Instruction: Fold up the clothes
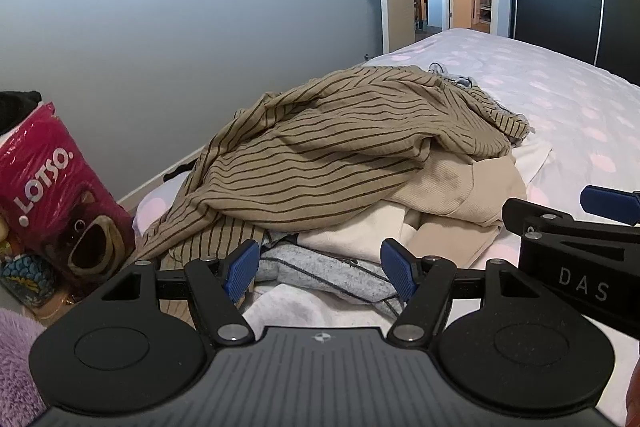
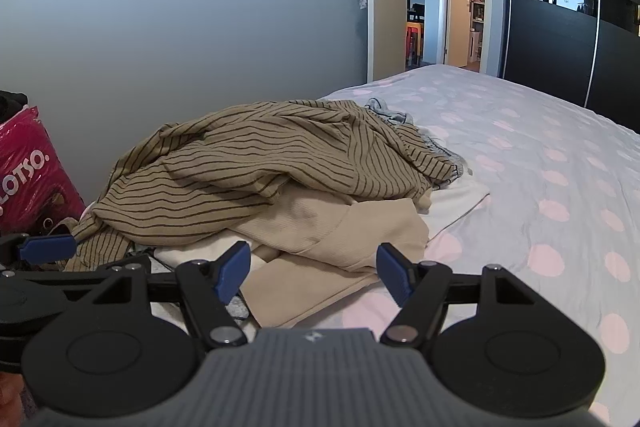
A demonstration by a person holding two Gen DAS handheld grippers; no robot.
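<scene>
1. Left claw [image 1: 320, 269]: jaws spread wide, empty, tilted down over the grey top [image 1: 320, 275], apparently ready to pick.
2. Right claw [image 2: 314, 275]: likewise released, nothing held, above the beige garment [image 2: 344, 239].
3. Striped shirt [image 1: 320, 155]: crumpled atop the unfolded heap.
4. Bed [image 2: 540, 187]: spotted sheet, free space for folding.

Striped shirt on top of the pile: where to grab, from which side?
Grip the striped shirt at its loose hem bunched at the pile's near-left edge, coming from the near side with the left gripper. Probably easiest: that edge hangs free, while the middle drapes over the beige garment.
</scene>
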